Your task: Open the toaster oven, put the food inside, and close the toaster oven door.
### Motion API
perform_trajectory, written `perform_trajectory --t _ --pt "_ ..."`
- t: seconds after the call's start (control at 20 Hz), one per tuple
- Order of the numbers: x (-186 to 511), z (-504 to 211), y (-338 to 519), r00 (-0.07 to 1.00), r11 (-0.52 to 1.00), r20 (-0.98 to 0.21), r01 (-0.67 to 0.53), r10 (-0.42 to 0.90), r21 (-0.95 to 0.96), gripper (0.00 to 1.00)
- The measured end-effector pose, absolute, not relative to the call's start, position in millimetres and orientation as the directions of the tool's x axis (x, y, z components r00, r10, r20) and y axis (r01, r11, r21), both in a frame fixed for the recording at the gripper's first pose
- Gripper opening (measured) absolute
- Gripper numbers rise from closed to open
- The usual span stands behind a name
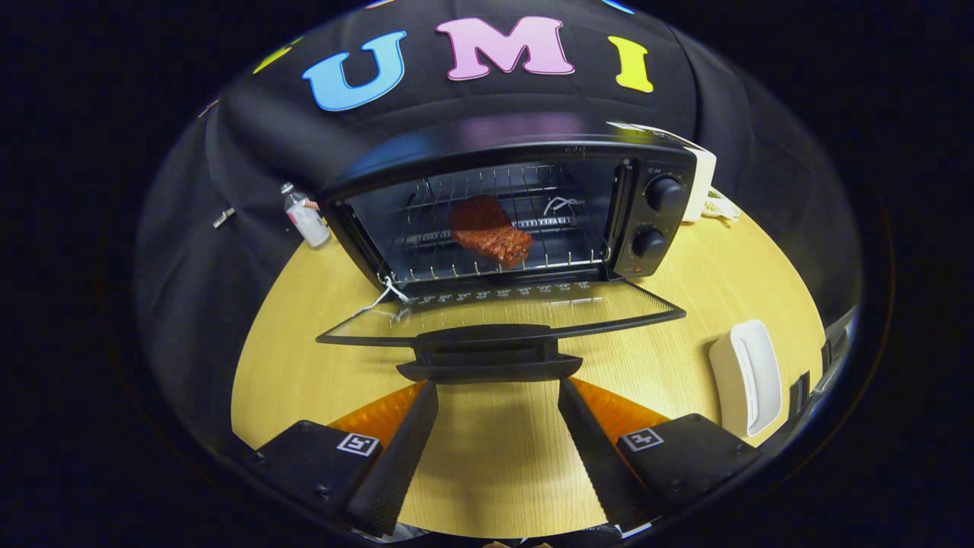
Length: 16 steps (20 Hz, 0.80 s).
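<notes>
Nothing here can truly be read. The toaster oven (502, 221) carries small marks around its two knobs (664, 193), too fine to read. The little bottle (306, 217) just beside the oven has a label, equally illegible.

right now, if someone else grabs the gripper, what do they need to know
Gripper: open, holding nothing, its fingertips just under the door handle, one on each side.
Toaster oven: on the wooden table, glass door folded down flat and fully open.
Food: a reddish-brown piece lying on the wire rack inside the oven.
Done: door opened, food put in.
Left: lift the door by its handle and swing it shut.
Nearby: a small bottle beside the oven, a white object lying on the table at the other side.
</notes>
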State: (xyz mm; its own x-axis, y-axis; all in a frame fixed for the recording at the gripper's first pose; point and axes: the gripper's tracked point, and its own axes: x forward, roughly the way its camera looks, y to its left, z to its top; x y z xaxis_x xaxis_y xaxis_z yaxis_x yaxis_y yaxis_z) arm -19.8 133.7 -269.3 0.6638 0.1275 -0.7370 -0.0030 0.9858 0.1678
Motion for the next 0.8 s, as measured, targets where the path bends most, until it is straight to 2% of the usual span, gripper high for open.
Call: perform_trajectory --t 0.45,0.8 --pt "51.1 -202.3 132.7 0.788 0.981 -0.6 -0.022 0.135 0.192 0.99" --pt "34.5 -132.5 127.0 0.88 0.988 -0.449 -0.141 0.154 0.062 0.99"
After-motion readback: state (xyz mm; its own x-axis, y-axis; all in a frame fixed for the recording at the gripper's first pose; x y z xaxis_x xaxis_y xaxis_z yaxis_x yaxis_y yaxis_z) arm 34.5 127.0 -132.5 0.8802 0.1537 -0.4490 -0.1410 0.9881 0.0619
